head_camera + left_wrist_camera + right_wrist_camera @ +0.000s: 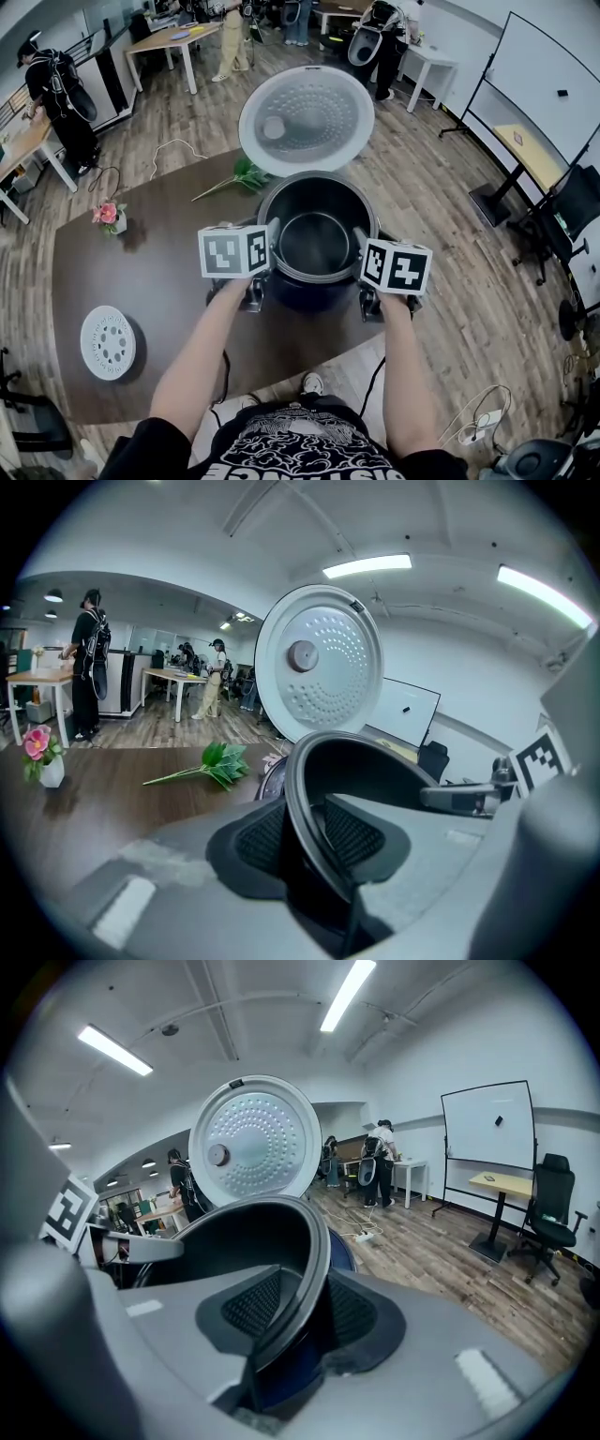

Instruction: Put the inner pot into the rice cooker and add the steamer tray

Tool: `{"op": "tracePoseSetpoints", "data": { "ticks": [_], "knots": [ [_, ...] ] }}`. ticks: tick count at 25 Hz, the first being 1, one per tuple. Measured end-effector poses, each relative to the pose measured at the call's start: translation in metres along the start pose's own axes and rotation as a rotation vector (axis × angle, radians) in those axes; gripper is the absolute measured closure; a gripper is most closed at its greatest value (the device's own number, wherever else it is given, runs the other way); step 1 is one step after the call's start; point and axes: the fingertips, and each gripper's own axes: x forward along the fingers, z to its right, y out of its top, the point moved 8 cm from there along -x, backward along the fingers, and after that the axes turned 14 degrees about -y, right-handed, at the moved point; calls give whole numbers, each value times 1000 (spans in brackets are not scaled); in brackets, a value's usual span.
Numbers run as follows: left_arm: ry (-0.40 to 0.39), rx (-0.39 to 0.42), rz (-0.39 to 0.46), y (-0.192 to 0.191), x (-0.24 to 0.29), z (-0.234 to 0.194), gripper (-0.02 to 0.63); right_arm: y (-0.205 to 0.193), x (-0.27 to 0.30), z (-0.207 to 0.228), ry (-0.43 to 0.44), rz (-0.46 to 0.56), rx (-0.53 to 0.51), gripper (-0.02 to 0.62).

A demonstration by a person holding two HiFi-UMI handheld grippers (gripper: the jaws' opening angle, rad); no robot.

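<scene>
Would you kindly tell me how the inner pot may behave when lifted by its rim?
The inner pot looks like rigid metal, so it probably won't flex where the left gripper and right gripper clamp opposite sides of its thin rim. Its smooth dark coating may be slippery, so it could slide. Held at two points only, it might swing or tilt.

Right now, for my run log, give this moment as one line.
left gripper: shut on inner pot rim | right gripper: same | inner pot: at open rice cooker | steamer tray: on table
</scene>
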Motion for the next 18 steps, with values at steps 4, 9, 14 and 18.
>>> {"op": "tracePoseSetpoints", "data": {
  "ticks": [4, 9, 14, 18],
  "knots": [
    [8, 41, -1, 0, 2, 2, 477, -1, 0, 0, -3, 15, -4, 454],
    [4, 56, -8, -1, 2, 2, 471, -1, 0, 0, -6, 17, -7, 454],
    [4, 69, -16, -3, 2, 3, 465, -1, -1, -1, -12, 17, -14, 454],
    [10, 96, -39, -7, 6, 2, 453, -3, 0, 0, -19, 17, -19, 449]
  ]
}}
